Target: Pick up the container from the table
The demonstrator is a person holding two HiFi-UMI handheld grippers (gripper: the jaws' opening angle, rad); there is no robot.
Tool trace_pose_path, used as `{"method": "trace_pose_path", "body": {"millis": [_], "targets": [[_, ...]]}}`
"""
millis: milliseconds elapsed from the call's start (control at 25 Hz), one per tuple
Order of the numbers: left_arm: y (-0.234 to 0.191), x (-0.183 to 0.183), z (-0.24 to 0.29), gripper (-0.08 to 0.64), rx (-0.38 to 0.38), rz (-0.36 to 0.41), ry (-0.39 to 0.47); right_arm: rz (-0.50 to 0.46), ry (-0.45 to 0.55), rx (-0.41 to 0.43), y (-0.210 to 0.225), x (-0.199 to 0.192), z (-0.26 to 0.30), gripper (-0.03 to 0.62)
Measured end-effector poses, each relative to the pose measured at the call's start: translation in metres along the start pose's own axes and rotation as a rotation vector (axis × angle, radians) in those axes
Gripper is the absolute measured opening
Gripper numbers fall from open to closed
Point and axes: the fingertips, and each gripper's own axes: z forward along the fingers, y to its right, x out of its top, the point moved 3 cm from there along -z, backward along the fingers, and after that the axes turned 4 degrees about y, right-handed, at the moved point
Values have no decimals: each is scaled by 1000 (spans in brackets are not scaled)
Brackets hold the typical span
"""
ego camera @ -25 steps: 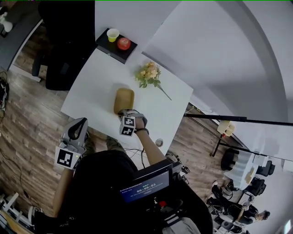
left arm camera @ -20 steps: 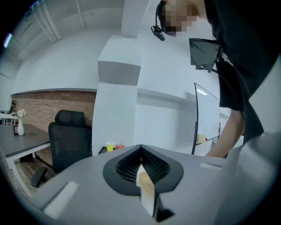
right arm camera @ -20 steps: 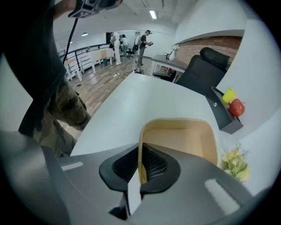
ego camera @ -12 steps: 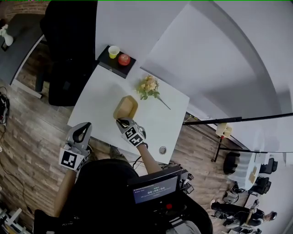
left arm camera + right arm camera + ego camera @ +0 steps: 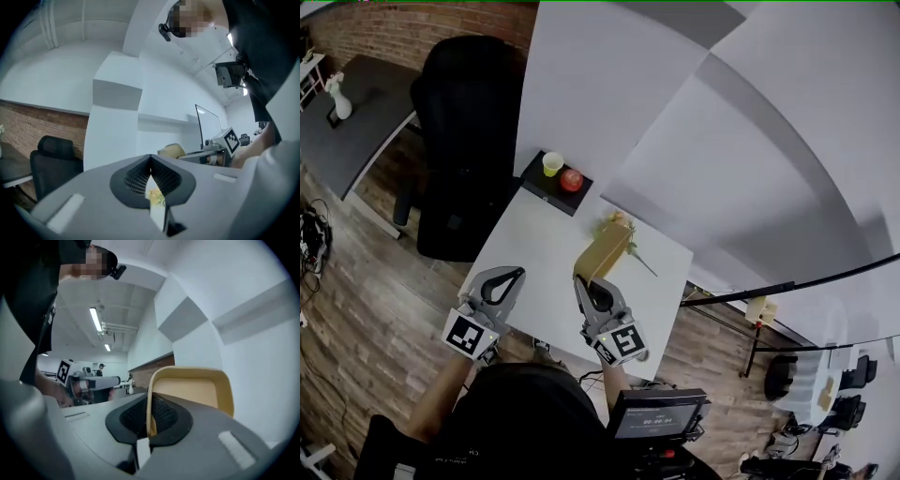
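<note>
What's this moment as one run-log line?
right gripper: shut on container rim | container: held above table | left gripper: shut, empty

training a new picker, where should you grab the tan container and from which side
Grip the container by its thin end wall, from the person's side, one jaw inside, one outside: it's an open shallow tray. The right hand-held gripper holds it so.

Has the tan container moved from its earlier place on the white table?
Yes. The container, clamped in the right gripper, has risen off the table and is tipped on edge.
</note>
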Motion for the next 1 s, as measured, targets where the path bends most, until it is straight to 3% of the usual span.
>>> {"method": "trace_pose_path", "body": {"millis": [160,320,600,800,1000], "targets": [[1,26,15,2,-46,13,28,-49,144,-20,-7,58,-12,18],[-1,32,22,2,-64,17,45,-34,235,-37,-6,85,-20,18],[-2,26,24,2,-93,17,45,-36,258,-80,-6,89,-26,18],[-10,32,30,2,-107,45,125,-30,261,-95,-4,88,-23,18],[-7,33,31,2,-135,16,78,-40,253,-100,-7,90,-20,20]]}}
